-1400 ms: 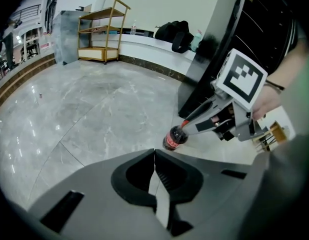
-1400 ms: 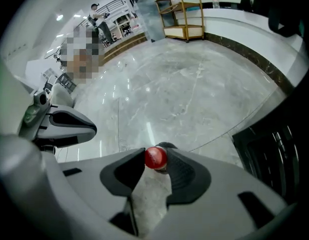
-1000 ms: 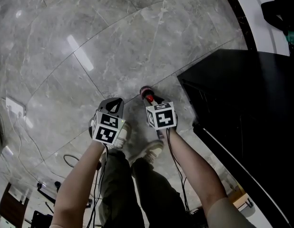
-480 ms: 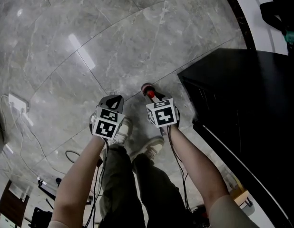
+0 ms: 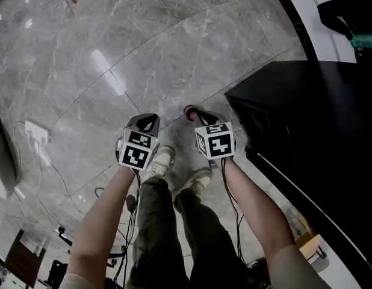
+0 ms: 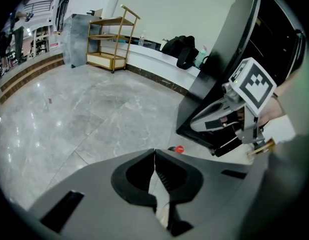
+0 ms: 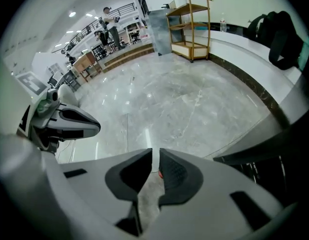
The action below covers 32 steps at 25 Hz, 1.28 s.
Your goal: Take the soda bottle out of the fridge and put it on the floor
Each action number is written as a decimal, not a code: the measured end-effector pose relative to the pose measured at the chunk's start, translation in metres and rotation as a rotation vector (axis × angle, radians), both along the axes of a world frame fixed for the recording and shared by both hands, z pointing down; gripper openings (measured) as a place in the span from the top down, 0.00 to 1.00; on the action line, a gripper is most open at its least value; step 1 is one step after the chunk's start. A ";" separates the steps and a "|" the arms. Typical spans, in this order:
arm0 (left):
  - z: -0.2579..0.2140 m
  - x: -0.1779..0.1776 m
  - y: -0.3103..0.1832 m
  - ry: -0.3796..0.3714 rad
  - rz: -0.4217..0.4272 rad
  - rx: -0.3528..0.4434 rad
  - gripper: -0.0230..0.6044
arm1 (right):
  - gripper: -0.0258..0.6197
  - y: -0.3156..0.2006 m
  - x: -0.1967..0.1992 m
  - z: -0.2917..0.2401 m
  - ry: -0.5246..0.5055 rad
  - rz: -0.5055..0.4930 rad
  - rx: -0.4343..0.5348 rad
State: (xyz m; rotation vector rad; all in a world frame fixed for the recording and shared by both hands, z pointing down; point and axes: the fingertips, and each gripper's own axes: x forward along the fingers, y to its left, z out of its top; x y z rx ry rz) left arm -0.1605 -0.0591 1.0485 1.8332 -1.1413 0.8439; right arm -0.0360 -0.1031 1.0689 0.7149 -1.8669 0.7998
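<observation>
Both claws have risen from the bottle point(image 5: 190, 112). The left claw point(image 6: 154, 156) is pressed together; the right claw point(image 7: 155, 156) has just been closing to an empty slit. The bottle stands on the floor point(image 5: 83, 71) at the fridge point(image 5: 306, 119) corner, so I risk toppling it with my shoe point(image 5: 164, 159).

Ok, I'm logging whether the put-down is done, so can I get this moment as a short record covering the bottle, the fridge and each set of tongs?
soda bottle: stands on the floor, red cap up, gripped by nothing
fridge: black, to the person's right, close beside the bottle
left tongs: shut, empty
right tongs: have just been closing; slim gap left, nothing between them; held above the bottle
task state: bottle looks set down
</observation>
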 end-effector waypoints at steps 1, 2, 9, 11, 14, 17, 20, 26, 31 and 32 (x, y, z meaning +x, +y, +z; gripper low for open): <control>-0.011 0.000 -0.001 0.002 0.005 0.006 0.95 | 0.91 -0.001 0.000 -0.012 -0.001 -0.001 0.009; -0.022 0.000 -0.002 0.003 0.011 0.014 0.95 | 0.92 -0.002 0.001 -0.025 -0.001 -0.004 0.020; -0.106 -0.006 -0.013 -0.036 0.069 0.088 0.95 | 0.95 -0.013 0.004 -0.127 -0.063 0.044 0.061; -0.134 -0.006 -0.015 -0.067 0.110 0.124 0.95 | 0.95 -0.013 0.006 -0.160 -0.089 0.059 0.079; -0.179 -0.001 -0.022 -0.066 0.135 0.172 0.95 | 0.95 -0.012 0.007 -0.210 -0.119 0.074 0.120; -0.223 0.004 -0.027 -0.065 0.156 0.213 0.95 | 0.96 -0.013 0.006 -0.260 -0.151 0.100 0.173; -0.266 0.013 -0.028 -0.065 0.172 0.250 0.95 | 0.96 -0.010 0.005 -0.307 -0.204 0.133 0.191; -0.355 0.027 -0.020 -0.029 0.191 0.323 0.95 | 0.96 0.002 -0.002 -0.401 -0.293 0.154 0.245; -0.425 0.025 -0.009 -0.024 0.182 0.352 0.95 | 0.96 0.012 -0.001 -0.482 -0.338 0.157 0.307; -0.440 0.026 -0.007 -0.022 0.181 0.359 0.95 | 0.96 0.014 0.002 -0.499 -0.344 0.160 0.328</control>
